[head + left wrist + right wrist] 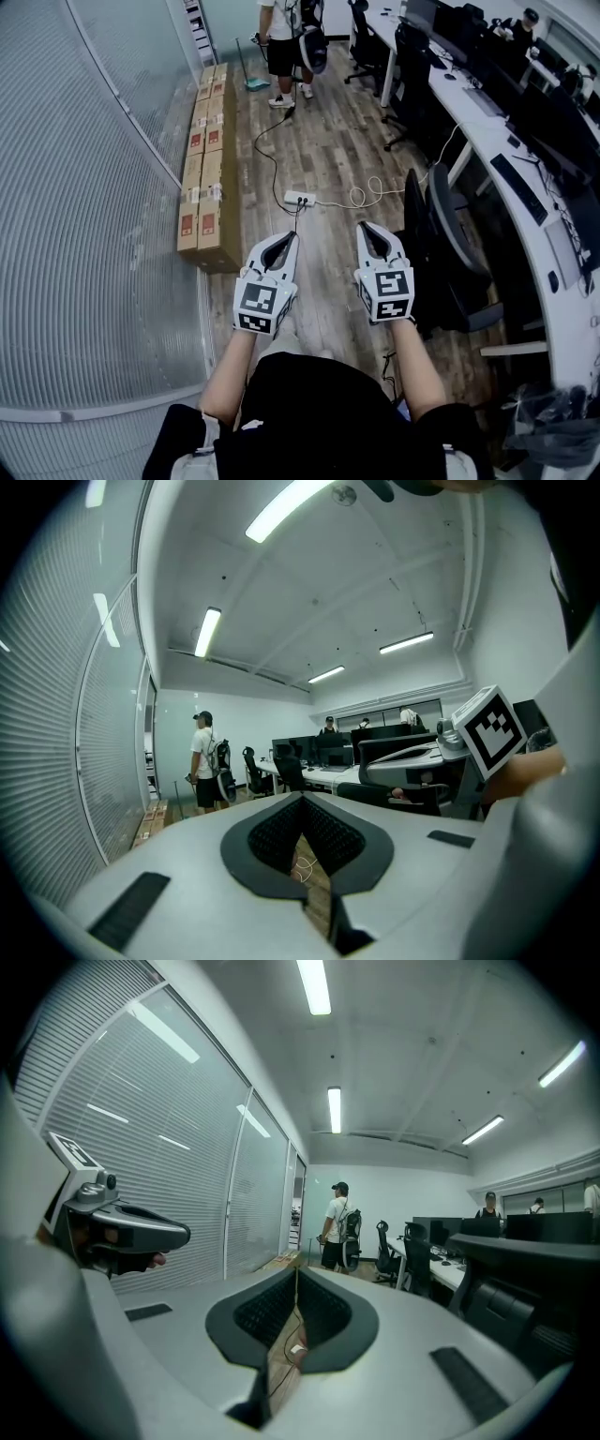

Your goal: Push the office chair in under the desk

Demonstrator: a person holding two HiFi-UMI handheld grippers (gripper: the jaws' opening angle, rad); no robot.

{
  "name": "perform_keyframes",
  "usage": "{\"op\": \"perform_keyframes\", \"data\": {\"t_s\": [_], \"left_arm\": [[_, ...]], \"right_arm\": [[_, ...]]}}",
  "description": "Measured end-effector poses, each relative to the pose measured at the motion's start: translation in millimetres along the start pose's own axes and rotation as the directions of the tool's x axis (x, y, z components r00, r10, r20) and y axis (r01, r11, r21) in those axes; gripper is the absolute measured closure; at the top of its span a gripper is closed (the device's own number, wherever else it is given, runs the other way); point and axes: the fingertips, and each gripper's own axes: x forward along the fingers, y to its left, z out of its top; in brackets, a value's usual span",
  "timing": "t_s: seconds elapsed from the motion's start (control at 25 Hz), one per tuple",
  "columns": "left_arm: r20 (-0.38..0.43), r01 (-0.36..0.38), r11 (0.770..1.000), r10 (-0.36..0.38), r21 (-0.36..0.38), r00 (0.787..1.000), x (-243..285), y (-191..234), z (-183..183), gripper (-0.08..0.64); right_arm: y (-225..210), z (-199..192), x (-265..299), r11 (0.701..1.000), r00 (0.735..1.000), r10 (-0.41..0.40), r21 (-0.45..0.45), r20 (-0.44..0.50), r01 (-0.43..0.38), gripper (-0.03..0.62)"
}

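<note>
Left gripper (pixel 284 240): jaws together, empty.
Right gripper (pixel 368 230): jaws together, empty, just beside office chair (pixel 448 230).
Office chair: at counter (pixel 497 141) edge.
Floor (pixel 323 155): open ahead.

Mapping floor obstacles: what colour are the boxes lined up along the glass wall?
Brown cardboard. The boxes show best in the head view.

wood floor (pixel 328 141), blinds (pixel 84 234), cardboard boxes (pixel 208 178)

Black office chair (pixel 450 234); white desk (pixel 478 122); brown boxes (pixel 211 202); grey-brown wood-grain floor (pixel 328 141).
</note>
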Motion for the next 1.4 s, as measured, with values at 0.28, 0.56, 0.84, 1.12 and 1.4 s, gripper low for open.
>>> {"op": "perform_keyframes", "data": {"t_s": [0.28,0.56,0.84,1.12,1.4], "left_arm": [[-0.005,0.049,0.999,-0.049,-0.007,0.999,28.8,16.4,-0.7,0.549],[0.0,0.144,0.989,-0.144,0.005,0.99,78.7,35.9,1.0,0.549],[0.023,0.277,0.961,-0.277,0.014,0.96,135.7,45.4,15.8,0.549],[0.023,0.447,0.894,-0.447,0.018,0.894,182.0,20.9,20.9,0.549],[0.031,0.586,0.81,-0.586,0.028,0.809,209.2,-15.5,29.2,0.549]], "right_arm": [[-11.5,0.3,21.4,0.999,0.999,-0.046,-0.003,-0.024,0.046,0.568],[-34.4,2.6,51.2,0.991,0.99,-0.136,0.002,-0.036,0.137,0.568],[-66.2,5.0,66.6,0.962,0.96,-0.273,0.013,-0.054,0.274,0.568],[-99.2,-0.5,53.3,0.901,0.897,-0.429,0.014,-0.107,0.433,0.568],[-123.7,-3.6,22.1,0.819,0.812,-0.566,0.011,-0.139,0.573,0.568]]}}
